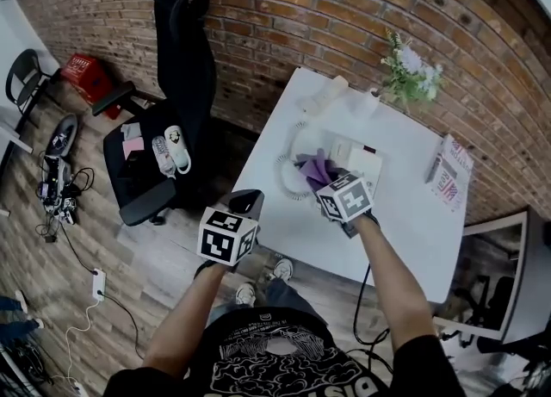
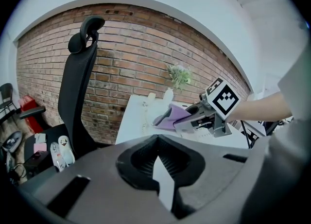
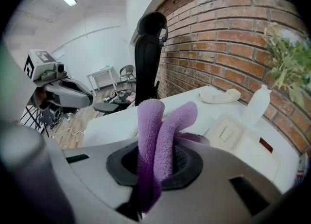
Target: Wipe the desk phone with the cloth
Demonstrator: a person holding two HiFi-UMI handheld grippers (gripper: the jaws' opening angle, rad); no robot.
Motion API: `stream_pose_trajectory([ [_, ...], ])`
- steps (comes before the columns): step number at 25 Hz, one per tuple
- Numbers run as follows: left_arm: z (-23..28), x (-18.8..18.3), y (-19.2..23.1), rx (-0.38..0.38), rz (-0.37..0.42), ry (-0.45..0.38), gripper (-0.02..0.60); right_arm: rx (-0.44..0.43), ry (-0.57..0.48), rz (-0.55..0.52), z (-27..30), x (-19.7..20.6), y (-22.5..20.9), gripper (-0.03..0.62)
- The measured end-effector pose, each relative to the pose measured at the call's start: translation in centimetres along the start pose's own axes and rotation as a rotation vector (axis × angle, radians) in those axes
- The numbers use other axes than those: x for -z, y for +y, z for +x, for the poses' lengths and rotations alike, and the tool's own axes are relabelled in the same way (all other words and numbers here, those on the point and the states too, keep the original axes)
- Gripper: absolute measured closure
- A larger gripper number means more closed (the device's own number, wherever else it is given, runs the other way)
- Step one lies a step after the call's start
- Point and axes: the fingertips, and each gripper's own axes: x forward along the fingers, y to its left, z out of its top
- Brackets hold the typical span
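A white desk phone base sits on the white desk. Its handset lies off the base at the desk's far left, joined by a coiled cord. My right gripper is shut on a purple cloth and hovers just left of the base. In the right gripper view, two folds of the cloth stick up out of the gripper, and the base lies ahead. My left gripper hangs off the desk's near-left edge, jaws together and empty.
A black office chair stands left of the desk with small items on its seat. A flower vase and a white bottle stand by the brick wall. A booklet lies at the right. Cables and a power strip are on the floor.
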Motion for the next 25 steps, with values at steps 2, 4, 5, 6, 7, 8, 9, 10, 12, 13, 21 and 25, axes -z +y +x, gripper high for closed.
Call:
stream_pose_trajectory([
  [2,-0.5,0.2,0.0,0.007,0.004,-0.002,0.575,0.007,-0.013,0.039,-0.1,0.3,0.6,0.546],
  [4,-0.9,0.4,-0.2,0.014,0.010,-0.003,0.575,0.012,-0.023,0.068,-0.2,0.7,1.3,0.546],
  [5,-1.2,0.5,-0.3,0.018,0.013,-0.003,0.575,0.015,-0.025,0.077,-0.2,1.0,1.7,0.546],
  [6,-1.4,0.7,-0.5,0.022,0.016,-0.003,0.575,0.016,-0.025,0.082,-0.3,1.2,2.0,0.546],
  [7,-1.6,0.8,-0.6,0.025,0.020,-0.003,0.575,0.018,-0.025,0.088,-0.3,1.5,2.4,0.546],
  [8,-1.9,1.0,-0.7,0.027,0.023,-0.003,0.575,0.020,-0.025,0.094,-0.4,1.7,2.7,0.546],
  [9,-2.1,1.1,-0.7,0.030,0.026,-0.003,0.575,0.023,-0.026,0.102,-0.5,1.9,3.0,0.546],
  [10,-2.4,1.2,-0.8,0.032,0.028,-0.004,0.575,0.026,-0.027,0.112,-0.5,2.1,3.3,0.546],
  [12,-3.0,1.4,-0.9,0.036,0.034,-0.008,0.575,0.036,-0.033,0.133,-0.7,2.5,3.9,0.546],
  [13,-3.3,1.6,-0.9,0.039,0.037,-0.010,0.575,0.043,-0.037,0.144,-0.8,2.7,4.1,0.546],
  [21,-5.0,1.9,-1.4,0.084,0.066,-0.031,0.575,0.122,-0.132,0.250,-3.5,2.6,5.7,0.546],
  [25,-5.7,1.4,-2.3,0.123,0.096,-0.047,0.575,0.175,-0.196,0.294,-6.3,2.5,6.5,0.546],
])
